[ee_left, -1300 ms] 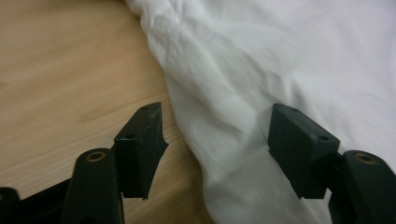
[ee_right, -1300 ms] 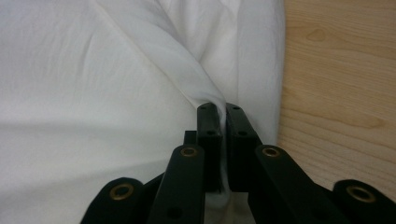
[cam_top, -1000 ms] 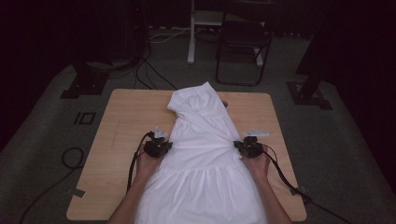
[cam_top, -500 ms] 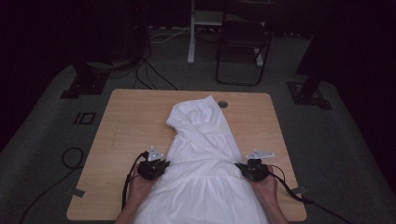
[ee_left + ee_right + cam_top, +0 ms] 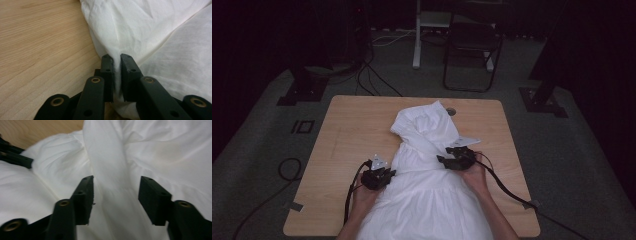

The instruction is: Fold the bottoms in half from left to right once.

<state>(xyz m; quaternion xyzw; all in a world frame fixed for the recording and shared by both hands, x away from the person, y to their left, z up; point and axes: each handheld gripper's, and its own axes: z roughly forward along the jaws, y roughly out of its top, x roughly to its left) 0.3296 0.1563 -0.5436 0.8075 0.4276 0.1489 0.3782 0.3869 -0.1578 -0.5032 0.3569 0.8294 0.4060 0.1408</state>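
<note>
**One-sided grip may skew the garment**

The left gripper (image 5: pixel 117 62) pinches a fold at the left edge of the white garment (image 5: pixel 427 170), its jaws just easing. The right gripper (image 5: pixel 116 192), jaws just spread, hovers over it, holding nothing. The garment lies mid-table (image 5: pixel 347 130); any pull now may drag it crooked.

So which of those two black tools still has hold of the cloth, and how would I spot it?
Start at the wooden table and the white dress spread on it. At the dress's left edge sits the left gripper, its jaws pinching a fold of fabric. The right gripper, over the middle of the dress, has just been opening: its jaws stand apart, fabric loose between them.
</note>
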